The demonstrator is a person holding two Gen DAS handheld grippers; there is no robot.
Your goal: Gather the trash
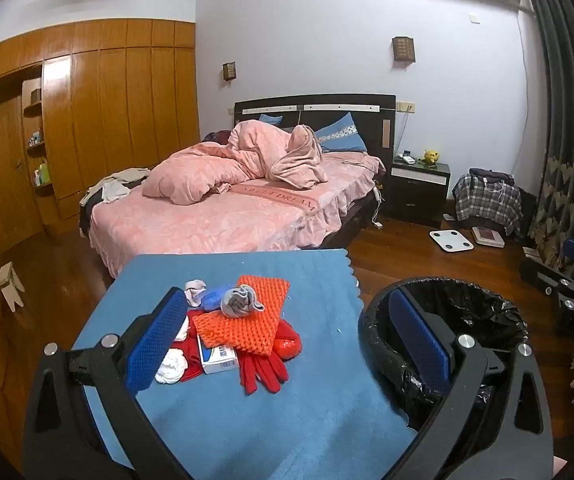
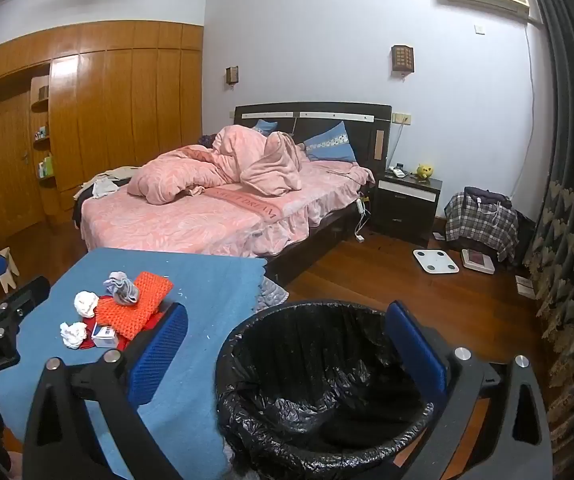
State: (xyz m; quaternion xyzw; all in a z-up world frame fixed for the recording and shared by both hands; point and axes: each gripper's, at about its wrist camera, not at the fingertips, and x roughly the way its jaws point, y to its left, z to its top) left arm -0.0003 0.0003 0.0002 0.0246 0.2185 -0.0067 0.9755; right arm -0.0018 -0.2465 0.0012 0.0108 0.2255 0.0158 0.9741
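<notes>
A pile lies on the blue table (image 1: 215, 420): crumpled white tissues (image 1: 172, 366), a small white box (image 1: 219, 358), an orange knit cloth (image 1: 243, 316), red gloves (image 1: 263, 370), a grey sock (image 1: 241, 300) and a blue wad (image 1: 213, 300). A black-lined bin (image 1: 443, 320) stands to the table's right. My left gripper (image 1: 287, 336) is open and empty above the table's near edge, behind the pile. My right gripper (image 2: 283, 356) is open and empty over the bin (image 2: 319, 384). The tissues show in the right wrist view (image 2: 86, 303), as do the box (image 2: 105, 336) and cloth (image 2: 135, 308).
A bed with pink bedding (image 1: 223, 208) stands beyond the table. A dark nightstand (image 1: 419, 188), a white scale (image 1: 451, 240) and a chair draped with plaid cloth (image 1: 487, 200) are at the right. Wooden wardrobes (image 1: 87, 120) line the left wall. Dark curtains (image 1: 567, 120) hang at the far right.
</notes>
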